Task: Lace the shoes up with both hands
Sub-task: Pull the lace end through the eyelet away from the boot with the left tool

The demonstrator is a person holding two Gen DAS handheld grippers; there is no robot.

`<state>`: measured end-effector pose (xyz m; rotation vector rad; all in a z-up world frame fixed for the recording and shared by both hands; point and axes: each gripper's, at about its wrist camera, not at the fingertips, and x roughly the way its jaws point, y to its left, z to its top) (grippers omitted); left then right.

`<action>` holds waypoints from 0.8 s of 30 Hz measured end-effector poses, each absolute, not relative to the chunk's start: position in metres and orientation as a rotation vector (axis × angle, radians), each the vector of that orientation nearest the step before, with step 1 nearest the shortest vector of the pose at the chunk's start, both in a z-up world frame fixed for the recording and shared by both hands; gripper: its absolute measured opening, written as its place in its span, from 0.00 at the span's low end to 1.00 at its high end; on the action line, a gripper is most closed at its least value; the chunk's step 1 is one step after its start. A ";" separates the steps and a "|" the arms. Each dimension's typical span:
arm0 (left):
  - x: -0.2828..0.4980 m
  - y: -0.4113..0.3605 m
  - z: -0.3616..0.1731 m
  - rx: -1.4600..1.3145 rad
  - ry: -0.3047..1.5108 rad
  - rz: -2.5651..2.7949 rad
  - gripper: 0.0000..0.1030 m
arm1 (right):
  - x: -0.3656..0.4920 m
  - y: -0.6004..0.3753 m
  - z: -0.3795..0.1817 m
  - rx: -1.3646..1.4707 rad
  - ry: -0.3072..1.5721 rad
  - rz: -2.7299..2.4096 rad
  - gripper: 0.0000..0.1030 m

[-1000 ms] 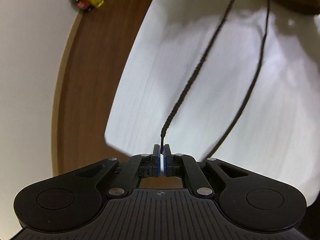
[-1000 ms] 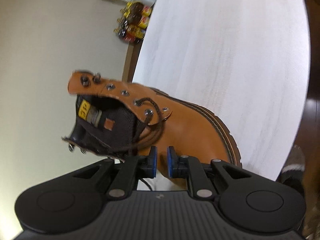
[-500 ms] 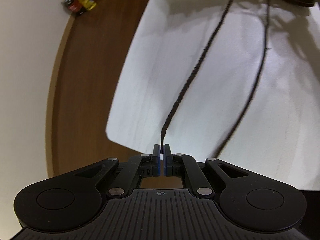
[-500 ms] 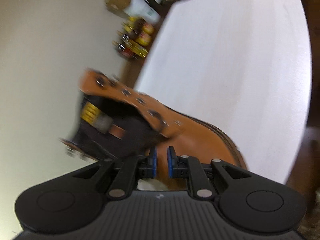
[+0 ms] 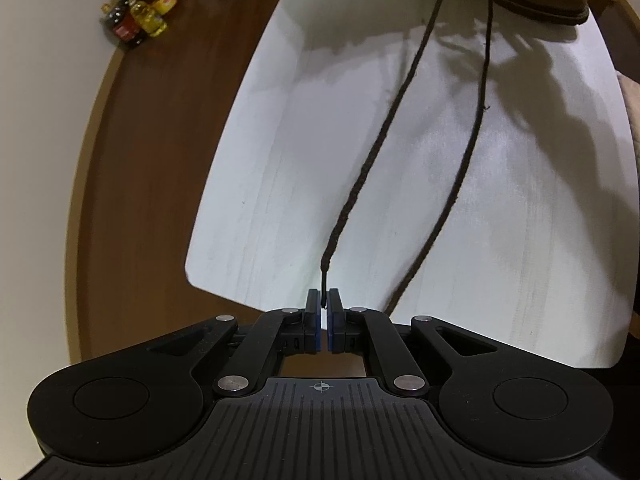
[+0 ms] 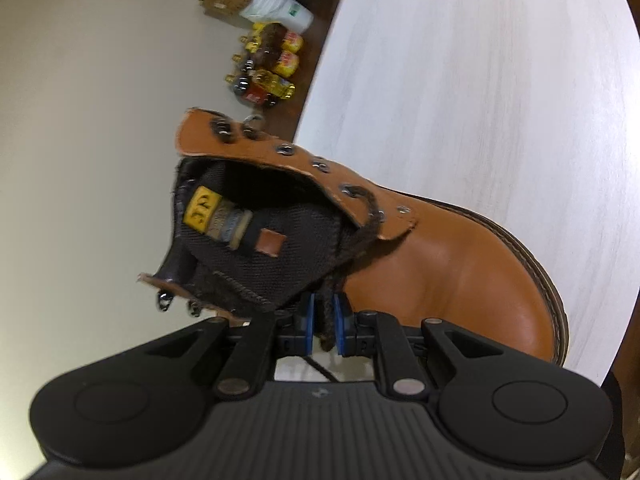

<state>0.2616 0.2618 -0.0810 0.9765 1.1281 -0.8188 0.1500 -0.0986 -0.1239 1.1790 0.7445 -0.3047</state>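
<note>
left hand-held gripper (image 5: 323, 303): pinched shut | right hand-held gripper (image 6: 323, 312): narrow gap, seemingly clamped

The boot (image 6: 460, 264) ahead of the right gripper (image 6: 324, 316) is tan-orange leather with a dark brown sole edge, silver eyelets and a dark brown woven tongue carrying a yellow tag with black marks and a small tan patch. The lace (image 5: 384, 128) running up from the left gripper (image 5: 323, 308) is dark brown with a black tip. Both grippers are black with blue pads. The table (image 5: 280, 160) beneath is white with faint grey grain. Beyond it, the floor (image 5: 160, 120) is dark brown; the bottles (image 5: 140, 8) far left have yellow, red and dark contents.
</note>
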 end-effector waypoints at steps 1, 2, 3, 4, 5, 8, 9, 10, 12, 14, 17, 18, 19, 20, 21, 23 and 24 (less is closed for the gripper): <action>0.262 0.262 -0.083 0.979 1.133 -0.817 0.03 | 0.151 -0.098 -0.121 1.158 0.732 -0.308 0.13; 0.263 0.263 -0.086 0.982 1.137 -0.814 0.03 | 0.151 -0.098 -0.114 1.123 0.704 -0.300 0.13; 0.263 0.264 -0.088 0.987 1.141 -0.811 0.03 | 0.150 -0.099 -0.110 1.102 0.687 -0.284 0.13; 0.263 0.265 -0.091 0.997 1.149 -0.807 0.03 | 0.150 -0.099 -0.108 1.092 0.681 -0.270 0.13; 0.263 0.266 -0.094 1.008 1.154 -0.804 0.03 | 0.150 -0.098 -0.108 1.081 0.676 -0.259 0.14; 0.262 0.266 -0.098 1.038 1.151 -0.801 0.03 | 0.153 -0.094 -0.103 0.988 0.666 -0.273 0.14; 0.262 0.265 -0.096 1.029 1.150 -0.803 0.03 | 0.155 -0.091 -0.101 0.958 0.656 -0.277 0.14; 0.263 0.265 -0.094 1.020 1.147 -0.805 0.03 | 0.155 -0.089 -0.102 0.967 0.679 -0.281 0.14; 0.265 0.266 -0.093 1.008 1.150 -0.800 0.02 | 0.156 -0.084 -0.107 1.005 0.723 -0.276 0.14; 0.267 0.267 -0.092 0.999 1.155 -0.797 0.02 | 0.153 -0.082 -0.110 1.023 0.746 -0.264 0.14; 0.269 0.271 -0.096 1.019 1.178 -0.794 0.02 | 0.162 -0.082 -0.121 1.083 0.739 -0.254 0.14; 0.270 0.272 -0.097 1.031 1.179 -0.784 0.02 | 0.167 -0.082 -0.124 1.098 0.737 -0.250 0.14; 0.271 0.273 -0.098 1.044 1.184 -0.773 0.02 | 0.172 -0.082 -0.123 1.090 0.732 -0.259 0.13; 0.272 0.274 -0.099 1.054 1.187 -0.763 0.02 | 0.174 -0.083 -0.120 1.077 0.714 -0.272 0.13; 0.273 0.275 -0.100 1.058 1.189 -0.754 0.02 | 0.172 -0.084 -0.116 1.058 0.692 -0.277 0.14; 0.275 0.276 -0.100 1.055 1.186 -0.746 0.02 | 0.170 -0.085 -0.107 1.019 0.648 -0.283 0.14; 0.277 0.277 -0.100 1.052 1.182 -0.744 0.02 | 0.170 -0.084 -0.105 1.009 0.647 -0.267 0.14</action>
